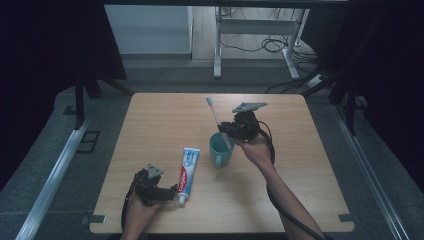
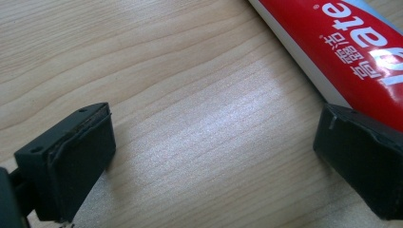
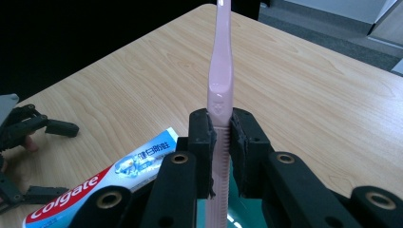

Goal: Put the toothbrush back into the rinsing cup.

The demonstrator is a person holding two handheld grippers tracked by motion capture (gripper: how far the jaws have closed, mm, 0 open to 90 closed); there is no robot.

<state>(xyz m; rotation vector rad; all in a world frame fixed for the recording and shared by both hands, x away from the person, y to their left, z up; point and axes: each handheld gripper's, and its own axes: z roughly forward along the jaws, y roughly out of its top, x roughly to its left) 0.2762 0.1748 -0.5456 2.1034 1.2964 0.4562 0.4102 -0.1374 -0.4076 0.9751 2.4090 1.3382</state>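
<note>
My right gripper point(image 1: 231, 129) is shut on a pink toothbrush point(image 1: 216, 117), whose lower end sits inside a teal cup point(image 1: 221, 150) at the table's middle. In the right gripper view the toothbrush point(image 3: 221, 80) stands clamped between the pads, above the cup point(image 3: 223, 211). A red, white and blue toothpaste tube point(image 1: 187, 173) lies flat left of the cup. My left gripper point(image 1: 172, 192) rests low on the table beside the tube's cap end, open. In the left gripper view its jaws stand wide apart over bare wood, with the tube point(image 2: 351, 52) just past the right jaw.
The wooden table point(image 1: 300, 150) has free room on its right half and far left. Beyond its far edge are a grey floor, a metal desk frame point(image 1: 217, 45) and loose cables point(image 1: 272, 45). Dark curtains flank both sides.
</note>
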